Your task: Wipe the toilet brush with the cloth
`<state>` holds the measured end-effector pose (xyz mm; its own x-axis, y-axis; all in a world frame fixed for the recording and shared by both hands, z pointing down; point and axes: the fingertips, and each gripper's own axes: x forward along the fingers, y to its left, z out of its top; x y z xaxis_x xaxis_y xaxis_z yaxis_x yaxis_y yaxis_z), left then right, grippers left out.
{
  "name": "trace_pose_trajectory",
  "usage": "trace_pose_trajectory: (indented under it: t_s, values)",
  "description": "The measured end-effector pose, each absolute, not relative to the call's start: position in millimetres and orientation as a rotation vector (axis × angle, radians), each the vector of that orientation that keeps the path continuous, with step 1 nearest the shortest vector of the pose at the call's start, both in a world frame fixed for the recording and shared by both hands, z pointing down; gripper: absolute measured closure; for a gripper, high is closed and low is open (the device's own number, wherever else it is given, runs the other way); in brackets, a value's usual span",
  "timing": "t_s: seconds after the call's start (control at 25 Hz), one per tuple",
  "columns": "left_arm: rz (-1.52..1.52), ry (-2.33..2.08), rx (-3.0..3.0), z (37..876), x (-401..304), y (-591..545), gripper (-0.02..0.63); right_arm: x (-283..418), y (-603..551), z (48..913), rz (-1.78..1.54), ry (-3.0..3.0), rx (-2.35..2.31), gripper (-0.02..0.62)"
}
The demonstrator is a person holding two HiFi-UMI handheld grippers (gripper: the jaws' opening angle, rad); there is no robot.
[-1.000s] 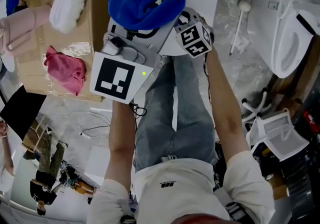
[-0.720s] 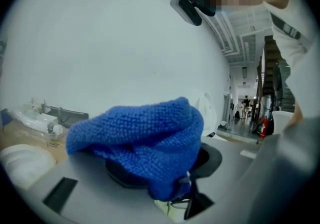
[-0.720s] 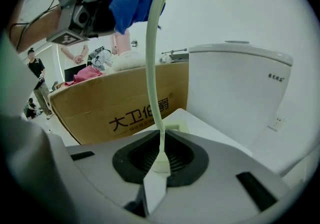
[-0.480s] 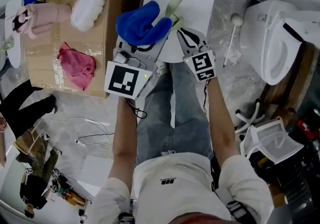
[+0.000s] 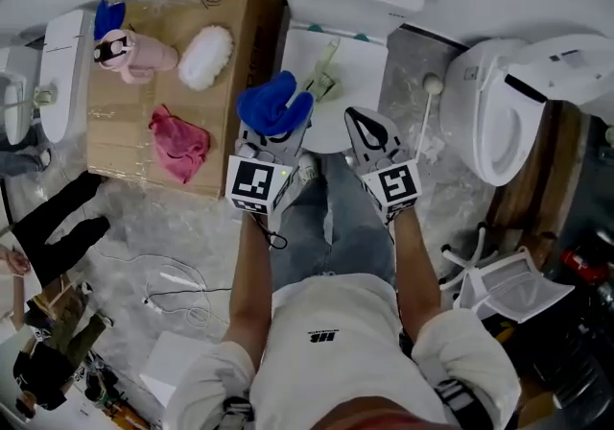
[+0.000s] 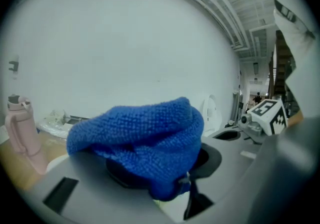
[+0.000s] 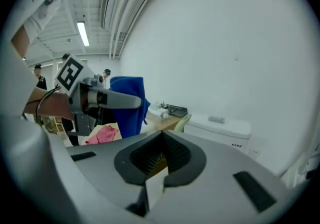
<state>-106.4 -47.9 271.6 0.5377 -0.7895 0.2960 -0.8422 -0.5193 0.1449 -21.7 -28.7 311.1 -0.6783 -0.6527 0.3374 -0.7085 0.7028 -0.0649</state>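
A pale green toilet brush [image 5: 324, 73] lies on the closed white toilet lid [image 5: 360, 59], and its handle [image 7: 182, 121] shows in the right gripper view too. My left gripper [image 5: 274, 129] is shut on a bunched blue cloth [image 5: 273, 104], just short of the brush's near end. The cloth [image 6: 145, 140] drapes over the left gripper's jaws and hides their tips. My right gripper [image 5: 365, 126] hovers over the lid's front edge, to the right of the brush. Its jaws [image 7: 150, 184] meet at the tips with nothing between them.
A cardboard box [image 5: 240, 15] at the left carries a pink cloth [image 5: 179, 142], a white fluffy duster [image 5: 205, 57] and a pink bottle [image 5: 134, 52]. A second toilet [image 5: 499, 111] stands at the right, with a white stick brush [image 5: 429, 104] on the grey floor between. Cables trail lower left.
Both grippers have drawn back towards the person and show smaller in view. The blue cloth has come down from over the green brush, which now lies apart on the lid.
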Motion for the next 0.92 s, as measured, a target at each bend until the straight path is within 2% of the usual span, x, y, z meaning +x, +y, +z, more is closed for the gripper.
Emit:
trace_pose_trajectory:
  t_s: [0.4, 0.92]
  values:
    - [0.248, -1.356, 2.499, 202.5, -113.1, 7.8, 0.446, -30.4, 16.3, 195.9, 0.164, -2.659, 1.129, 0.598]
    - [0.27, -1.299, 2.543, 166.6, -92.9, 48.0, 0.46, -24.5, 49.3, 143.8, 0.114, -2.644, 1.101, 0.598]
